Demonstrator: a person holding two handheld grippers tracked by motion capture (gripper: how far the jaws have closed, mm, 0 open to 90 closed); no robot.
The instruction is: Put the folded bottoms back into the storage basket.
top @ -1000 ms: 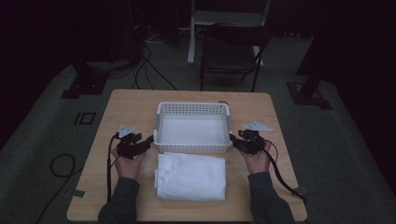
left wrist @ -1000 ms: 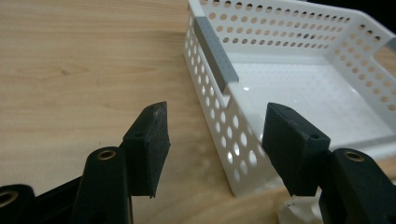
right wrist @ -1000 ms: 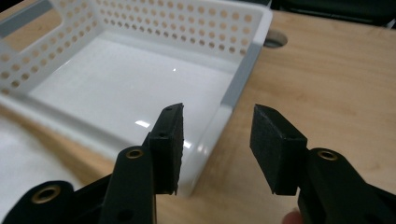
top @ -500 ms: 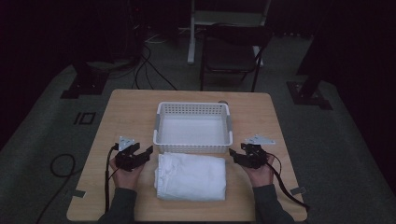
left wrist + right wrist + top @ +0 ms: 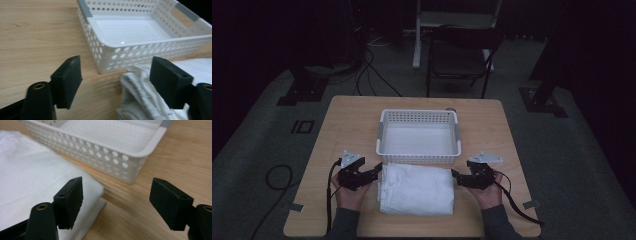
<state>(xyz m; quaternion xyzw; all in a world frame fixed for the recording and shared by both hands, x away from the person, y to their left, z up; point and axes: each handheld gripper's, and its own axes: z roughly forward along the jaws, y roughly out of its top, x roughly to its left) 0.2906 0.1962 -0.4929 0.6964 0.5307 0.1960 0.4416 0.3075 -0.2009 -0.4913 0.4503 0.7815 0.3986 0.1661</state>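
Note:
A folded white cloth lies on the wooden table, just in front of an empty white perforated basket. My left gripper is open at the cloth's left edge; the left gripper view has the cloth's rumpled corner between its jaws and the basket behind. My right gripper is open at the cloth's right edge. In the right gripper view the cloth lies behind the left jaw, with the basket's corner beyond. Neither gripper holds anything.
Both hands rest on the table near its front edge. A dark chair and cables sit on the floor beyond the table's far edge. Bare wood lies on both sides of the basket.
Both grippers have drawn back toward the front edge, from beside the basket's ends to the two sides of the folded cloth.

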